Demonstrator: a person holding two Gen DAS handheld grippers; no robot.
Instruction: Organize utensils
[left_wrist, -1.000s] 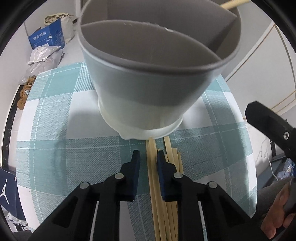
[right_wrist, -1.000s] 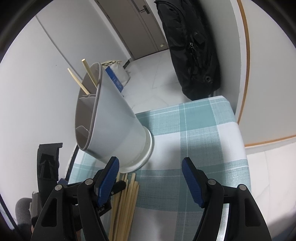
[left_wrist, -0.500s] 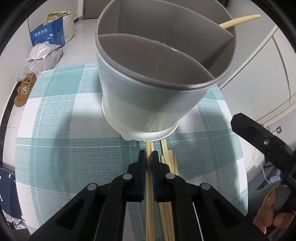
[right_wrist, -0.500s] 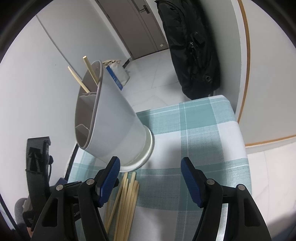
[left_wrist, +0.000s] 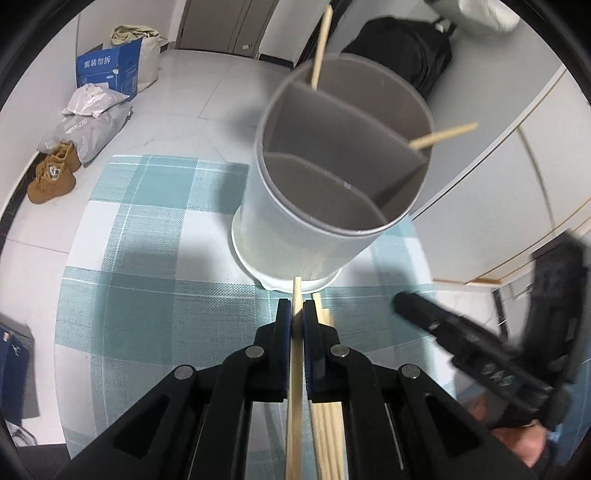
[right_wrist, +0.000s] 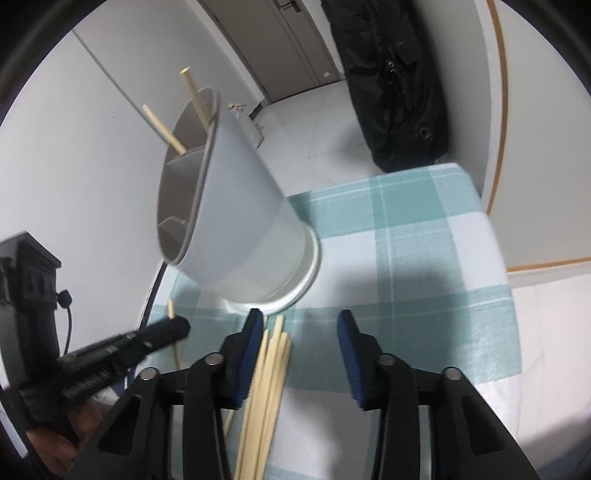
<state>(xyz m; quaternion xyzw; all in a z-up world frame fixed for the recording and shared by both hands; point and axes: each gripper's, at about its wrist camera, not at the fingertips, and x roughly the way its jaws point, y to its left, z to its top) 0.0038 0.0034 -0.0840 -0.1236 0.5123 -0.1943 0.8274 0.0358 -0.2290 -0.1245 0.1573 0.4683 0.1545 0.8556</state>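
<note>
My left gripper (left_wrist: 294, 314) is shut on a single wooden chopstick (left_wrist: 295, 369) and holds it just above the checked tablecloth (left_wrist: 147, 314), in front of the grey divided holder (left_wrist: 314, 221). Two chopsticks (left_wrist: 320, 48) stand in the holder's far compartment. Several loose chopsticks (left_wrist: 327, 424) lie under the left gripper's right finger. In the right wrist view my right gripper (right_wrist: 299, 325) is closing. The loose chopsticks (right_wrist: 269, 369) lie between its jaws, next to the left pad, and the pads do not press on them. The holder (right_wrist: 240, 221) stands just beyond.
The table's edge (right_wrist: 491, 236) runs close on the right, with a white wall beyond. A black bag (right_wrist: 399, 92) leans on the floor behind the table. A blue box (left_wrist: 110, 70), plastic bags and brown shoes (left_wrist: 51, 177) lie on the floor at left.
The left gripper closed on one chopstick, lifted it out of the bundle and drew back from the holder. The right gripper's jaws narrowed around the loose chopsticks.
</note>
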